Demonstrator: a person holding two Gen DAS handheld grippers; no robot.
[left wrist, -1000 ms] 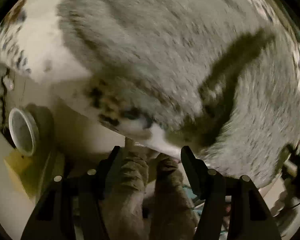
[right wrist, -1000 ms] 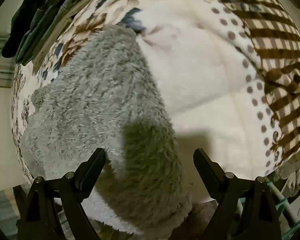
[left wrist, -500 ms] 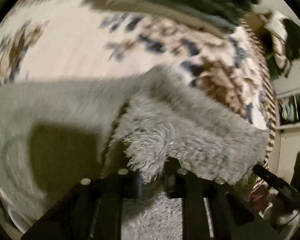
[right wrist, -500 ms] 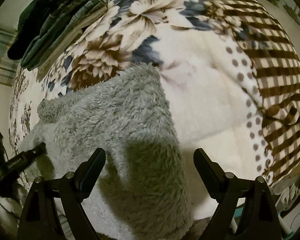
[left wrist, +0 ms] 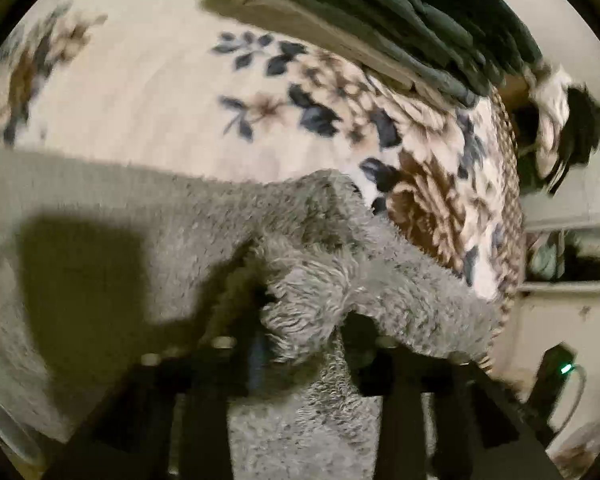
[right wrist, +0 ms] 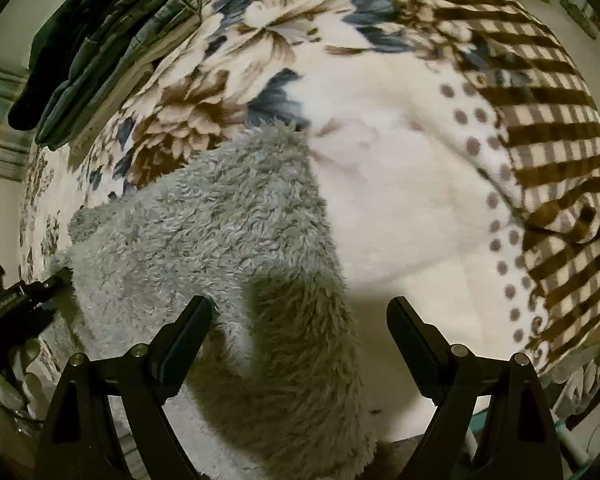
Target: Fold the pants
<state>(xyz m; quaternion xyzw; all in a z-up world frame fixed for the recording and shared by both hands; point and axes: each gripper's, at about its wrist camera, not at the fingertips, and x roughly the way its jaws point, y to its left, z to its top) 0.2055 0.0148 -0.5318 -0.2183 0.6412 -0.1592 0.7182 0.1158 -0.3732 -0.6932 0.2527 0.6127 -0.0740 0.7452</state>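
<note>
Fluffy grey pants (right wrist: pixel 220 232) lie on a floral blanket (right wrist: pixel 400 208) on a bed. My left gripper (left wrist: pixel 304 332) is shut on a bunched edge of the grey pants (left wrist: pixel 300 292) and holds it just above the rest of the fabric. It also shows at the left edge of the right wrist view (right wrist: pixel 24 296), gripping the pants' left side. My right gripper (right wrist: pixel 300 320) is open and empty, hovering over the near end of the pants, with the fabric's right edge between its fingers.
A stack of folded dark green and denim garments (right wrist: pixel 100 40) lies at the far left of the bed, also in the left wrist view (left wrist: pixel 400 12). The blanket has a brown checked border (right wrist: pixel 540 120) on the right. Shelving and clutter (left wrist: pixel 560 240) stand beyond the bed's edge.
My left gripper closed on the pants' edge and swung round over the bed, lifting the edge. My right gripper stayed open and drew back slightly, showing more of the pants.
</note>
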